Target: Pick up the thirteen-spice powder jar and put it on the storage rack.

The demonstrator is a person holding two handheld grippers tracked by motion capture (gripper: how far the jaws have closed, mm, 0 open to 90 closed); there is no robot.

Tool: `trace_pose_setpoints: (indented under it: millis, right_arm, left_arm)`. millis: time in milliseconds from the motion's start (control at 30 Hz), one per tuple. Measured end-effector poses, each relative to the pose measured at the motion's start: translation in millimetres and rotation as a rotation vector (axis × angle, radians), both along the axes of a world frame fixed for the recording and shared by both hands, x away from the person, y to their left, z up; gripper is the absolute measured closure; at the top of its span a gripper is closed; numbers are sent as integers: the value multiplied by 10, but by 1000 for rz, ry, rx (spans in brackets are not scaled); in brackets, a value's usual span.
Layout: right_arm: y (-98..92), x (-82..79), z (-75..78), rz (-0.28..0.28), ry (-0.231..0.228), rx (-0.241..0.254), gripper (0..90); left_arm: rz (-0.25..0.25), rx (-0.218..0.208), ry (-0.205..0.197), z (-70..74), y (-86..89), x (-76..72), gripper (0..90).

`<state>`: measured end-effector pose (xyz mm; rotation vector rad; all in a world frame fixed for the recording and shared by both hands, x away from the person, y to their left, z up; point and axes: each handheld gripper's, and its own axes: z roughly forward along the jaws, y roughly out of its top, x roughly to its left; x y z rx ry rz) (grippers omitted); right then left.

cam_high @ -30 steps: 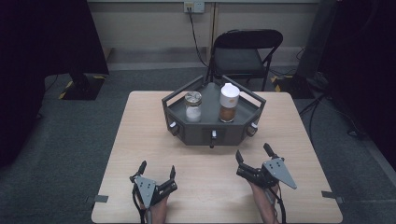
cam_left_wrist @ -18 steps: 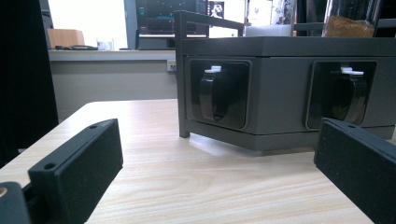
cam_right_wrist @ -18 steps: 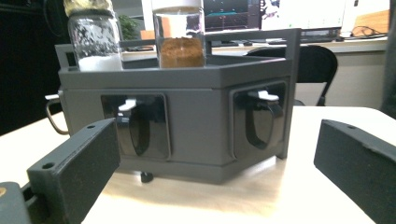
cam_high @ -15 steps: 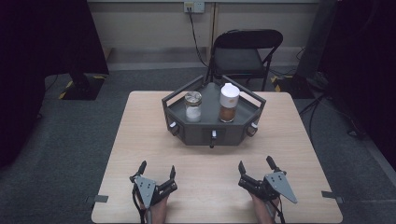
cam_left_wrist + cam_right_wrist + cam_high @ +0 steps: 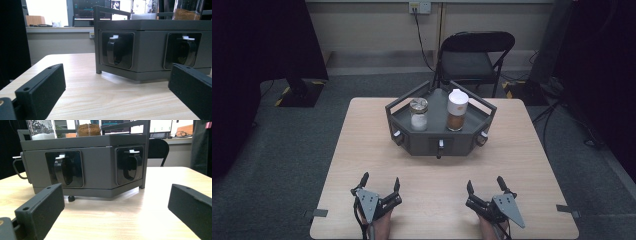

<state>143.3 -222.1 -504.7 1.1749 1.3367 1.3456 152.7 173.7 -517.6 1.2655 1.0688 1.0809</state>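
Two handheld grippers rest low at the near edge of a pale wood-grain desk (image 5: 362, 150), both with jaws spread wide and holding nothing. The left gripper (image 5: 380, 186) and right gripper (image 5: 484, 187) each carry a grey three-cornered plate on top, and the hands behind them are cut off by the bottom of the high view.

Ahead of both sets of jaws, well apart from them, stands a dark grey angular stand (image 5: 439, 142) with a matte, flat-panelled body and a thin rail frame rising around its top deck. Recessed bays in its faces hold glossy black handles with small white tabs; in the left gripper view, one handle (image 5: 115, 50) sits between the jaws and a second (image 5: 184, 51) lies just above the right-hand jaw. In the right gripper view, one bay (image 5: 65, 168) is above the left-hand jaw and another (image 5: 130, 165) between the jaws.

On the deck stand a clear jar with a metal lid (image 5: 418, 114) holding white grains, and a taller white-capped jar (image 5: 457, 110) of brown powder. Both gripper views crop the jars at the top edge, so only their lower contents can be made out. A black folding chair (image 5: 474, 55) stands beyond the desk.
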Motion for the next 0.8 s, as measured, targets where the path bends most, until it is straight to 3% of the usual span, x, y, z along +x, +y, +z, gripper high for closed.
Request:
trace_pose_setpoints:
  millis: [400, 800]
  right_arm:
    - [69, -62, -102, -17, -58, -47, 0]
    - [87, -69, -110, -31, -62, -43, 0]
  left_arm:
    - [0, 1, 0, 0, 0, -1, 5]
    - [2, 0, 0, -1, -3, -1, 5]
